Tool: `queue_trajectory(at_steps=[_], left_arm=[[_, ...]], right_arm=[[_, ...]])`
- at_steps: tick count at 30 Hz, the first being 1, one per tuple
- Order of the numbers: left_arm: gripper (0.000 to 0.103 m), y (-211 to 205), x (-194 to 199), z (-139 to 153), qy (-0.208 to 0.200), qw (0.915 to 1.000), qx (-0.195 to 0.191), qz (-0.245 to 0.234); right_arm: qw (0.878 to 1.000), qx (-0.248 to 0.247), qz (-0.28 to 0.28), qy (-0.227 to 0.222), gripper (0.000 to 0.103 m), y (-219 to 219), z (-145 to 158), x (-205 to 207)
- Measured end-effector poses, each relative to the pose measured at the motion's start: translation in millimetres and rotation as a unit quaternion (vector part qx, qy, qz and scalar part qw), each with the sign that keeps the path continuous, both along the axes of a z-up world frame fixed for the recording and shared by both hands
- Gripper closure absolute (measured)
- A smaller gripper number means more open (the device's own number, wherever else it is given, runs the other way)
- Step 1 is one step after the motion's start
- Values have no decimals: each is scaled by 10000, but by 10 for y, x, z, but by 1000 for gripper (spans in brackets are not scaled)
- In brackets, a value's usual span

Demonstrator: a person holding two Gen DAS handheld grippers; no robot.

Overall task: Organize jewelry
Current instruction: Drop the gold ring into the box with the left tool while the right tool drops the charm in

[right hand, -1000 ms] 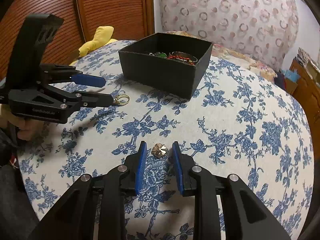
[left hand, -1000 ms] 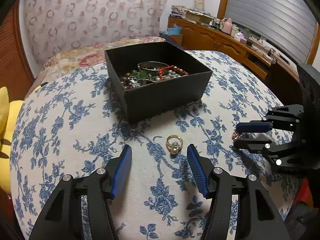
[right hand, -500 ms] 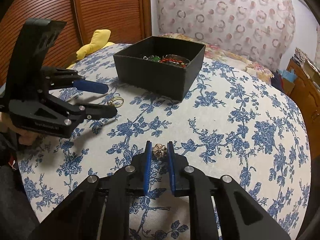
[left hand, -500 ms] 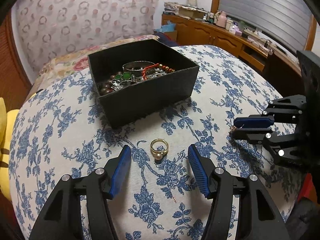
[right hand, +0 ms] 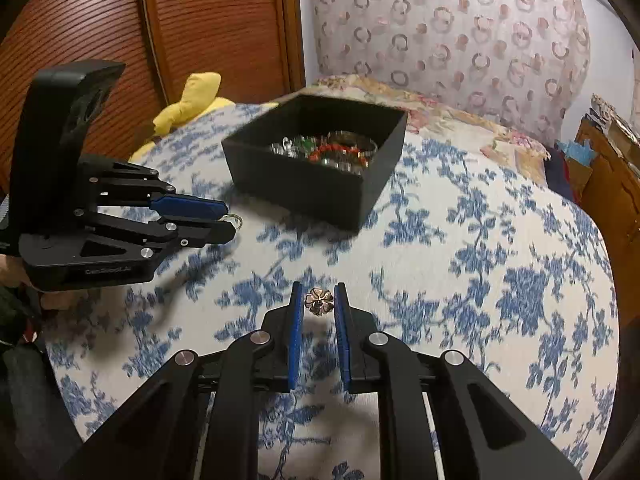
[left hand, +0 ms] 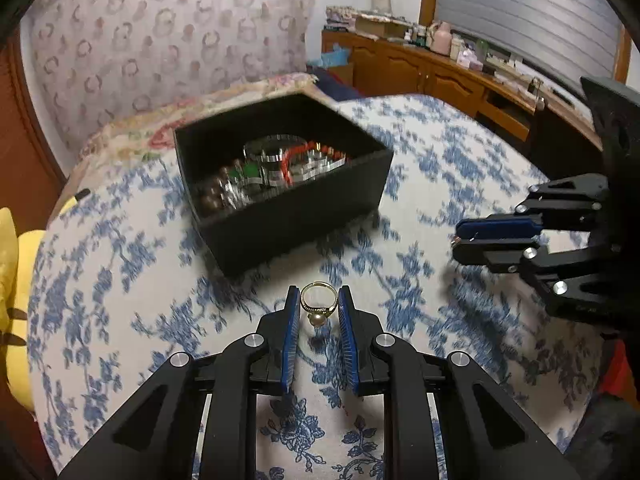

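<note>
My left gripper (left hand: 319, 300) is shut on a gold ring with a pearl (left hand: 318, 307) and holds it above the blue floral cloth; the ring pokes out of its tips in the right wrist view (right hand: 234, 222). My right gripper (right hand: 319, 300) is shut on a small gold flower-shaped piece (right hand: 319, 301), also off the cloth; it shows in the left wrist view (left hand: 460, 238). A black open box (left hand: 296, 216) holding beads, bangles and a red bracelet stands beyond both grippers, also seen in the right wrist view (right hand: 312, 184).
A yellow cushion (right hand: 192, 100) lies at the table's far left edge, in front of a wooden slatted door (right hand: 120, 40). A wooden cabinet with clutter (left hand: 460, 68) stands at the right. A patterned curtain (left hand: 160, 40) hangs behind the box.
My left gripper has closed on the pearl ring and lifted it. My right gripper closed on the flower piece earlier and has raised it. Both have moved toward the box.
</note>
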State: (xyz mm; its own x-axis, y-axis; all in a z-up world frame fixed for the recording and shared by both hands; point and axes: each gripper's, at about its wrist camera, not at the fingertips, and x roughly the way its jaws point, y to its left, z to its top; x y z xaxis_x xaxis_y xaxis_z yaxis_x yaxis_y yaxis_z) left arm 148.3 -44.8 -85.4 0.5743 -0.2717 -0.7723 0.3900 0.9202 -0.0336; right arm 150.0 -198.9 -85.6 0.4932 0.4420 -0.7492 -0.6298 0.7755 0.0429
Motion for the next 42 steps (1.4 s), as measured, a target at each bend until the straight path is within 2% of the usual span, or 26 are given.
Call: queue_trajectory(at_steps=[9,17,28,37,39,40,41,42], left_arm=[[85,63,128,278,-354,9991,-183,138],[85,182,409,434,-565,9976,-235,336],[85,266,741,372,-545,9971,-151,516],[84,297,964,389,-596,9955,-170,710],[72,314,953,401,-633,9948,-156,784],[60,325,930,417,-661,9944,-191,804],[52,336,904,434,-695,9938,-205,838],[51,350,873,452,-739,9931,-199,884]], right_arm=[[9995,155,124,-263,86,81,259,143],[9983,277,106,-502,86,194,456,455],[9986,257,64,-461,86,349,391,832],[9990,307,36,-333,86,410,314,906],[9989,297,-22,-365,86,414,320,933],[9989,300,-35,-367,85,412,322,940],[9989,306,-51,-366,85,414,325,948],[9988,306,-55,-372,85,418,325,950]])
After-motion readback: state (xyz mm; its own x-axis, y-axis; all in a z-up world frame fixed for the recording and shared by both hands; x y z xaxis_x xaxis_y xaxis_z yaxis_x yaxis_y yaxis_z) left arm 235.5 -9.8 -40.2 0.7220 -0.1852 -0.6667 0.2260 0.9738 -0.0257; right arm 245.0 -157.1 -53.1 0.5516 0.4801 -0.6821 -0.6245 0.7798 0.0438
